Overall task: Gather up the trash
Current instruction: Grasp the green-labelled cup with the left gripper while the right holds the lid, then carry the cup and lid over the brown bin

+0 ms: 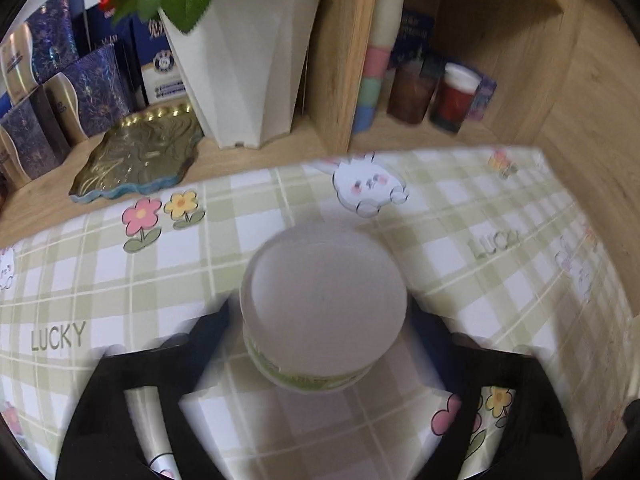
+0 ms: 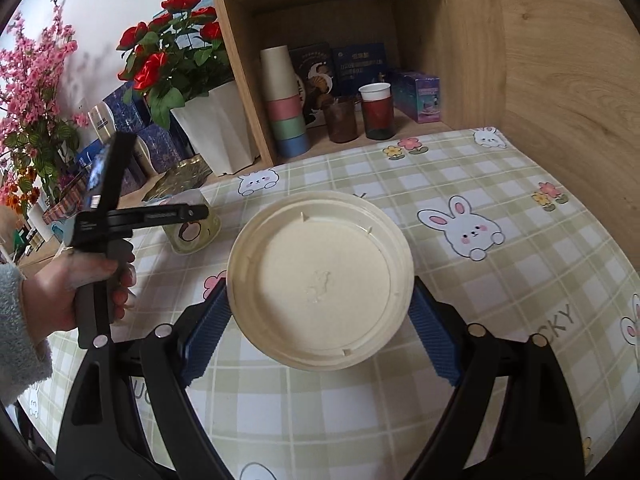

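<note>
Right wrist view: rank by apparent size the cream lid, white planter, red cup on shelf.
1. cream lid, though nearest the camera, so inflated
2. white planter
3. red cup, smallest and farthest

I'm at home, it seems: a checked bunny tablecloth (image 2: pixel 500 184) lies under my gripper, wooden shelves (image 2: pixel 256 60) ahead hold stacked cups (image 2: pixel 284 104), and potted roses (image 2: pixel 176 56) stand ahead-left.

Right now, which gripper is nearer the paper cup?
Left. The left gripper has the paper cup between its fingers; the right gripper, holding a round lid, sits apart, with the cup off to its left.
</note>
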The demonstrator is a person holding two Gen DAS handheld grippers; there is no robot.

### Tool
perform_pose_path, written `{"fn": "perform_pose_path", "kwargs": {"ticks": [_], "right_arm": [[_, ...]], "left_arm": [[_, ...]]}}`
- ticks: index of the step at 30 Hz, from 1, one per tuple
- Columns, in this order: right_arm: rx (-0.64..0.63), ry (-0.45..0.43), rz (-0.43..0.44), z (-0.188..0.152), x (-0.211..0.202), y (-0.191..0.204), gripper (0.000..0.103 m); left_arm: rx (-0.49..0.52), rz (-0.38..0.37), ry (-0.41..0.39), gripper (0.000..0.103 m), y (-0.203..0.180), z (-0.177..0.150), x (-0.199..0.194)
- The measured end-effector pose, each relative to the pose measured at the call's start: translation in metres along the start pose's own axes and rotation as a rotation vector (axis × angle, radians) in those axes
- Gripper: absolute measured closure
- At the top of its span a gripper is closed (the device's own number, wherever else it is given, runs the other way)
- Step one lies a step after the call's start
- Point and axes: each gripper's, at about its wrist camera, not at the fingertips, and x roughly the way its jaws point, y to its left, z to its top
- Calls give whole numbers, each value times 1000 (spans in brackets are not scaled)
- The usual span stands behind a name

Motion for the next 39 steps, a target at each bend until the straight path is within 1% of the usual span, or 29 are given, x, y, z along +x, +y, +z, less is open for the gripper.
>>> {"fn": "perform_pose_path", "kwargs": {"ticks": [1, 2, 4, 10, 13, 15, 18, 21, 24, 26, 29, 31, 33, 39], "right_arm": [[-1, -3, -1, -1, -4, 1, 18], [-1, -4, -1, -1, -6, 1, 18], [5, -3, 4, -3, -12, 2, 18], [17, 18, 12, -18, -36, 13, 18], [-3, 31, 14, -28, -51, 25, 18], [-20, 40, 19, -36, -61, 34, 18], [-41, 54, 32, -48, -78, 47, 18], [-57, 68, 46, -61, -92, 60, 18], [-71, 82, 62, -76, -107, 73, 18], [-77, 90, 70, -84, -115, 79, 18], [-91, 101, 84, -98, -129, 90, 18], [-102, 107, 91, -108, -138, 94, 18], [-117, 119, 94, -118, -146, 98, 18], [-163, 143, 100, -144, -169, 105, 18]], "left_arm": [[-6, -2, -5, 30, 1, -2, -5], [-9, -20, -10, 30, 2, -3, -10], [11, -22, -31, 30, 3, -9, -25], [58, -36, -83, 30, 8, -35, -85], [82, -34, -104, 30, 12, -54, -120], [81, -32, -125, 30, 19, -69, -147], [79, -11, -167, 30, 29, -93, -186], [45, -18, -174, 30, 39, -119, -218], [57, -2, -181, 30, 40, -146, -244], [67, -1, -176, 30, 39, -170, -262], [52, -13, -165, 30, 40, -199, -282], [14, -29, -158, 30, 42, -220, -296], [-9, -40, -155, 30, 41, -234, -306], [-30, -40, -180, 30, 28, -282, -340]]}}
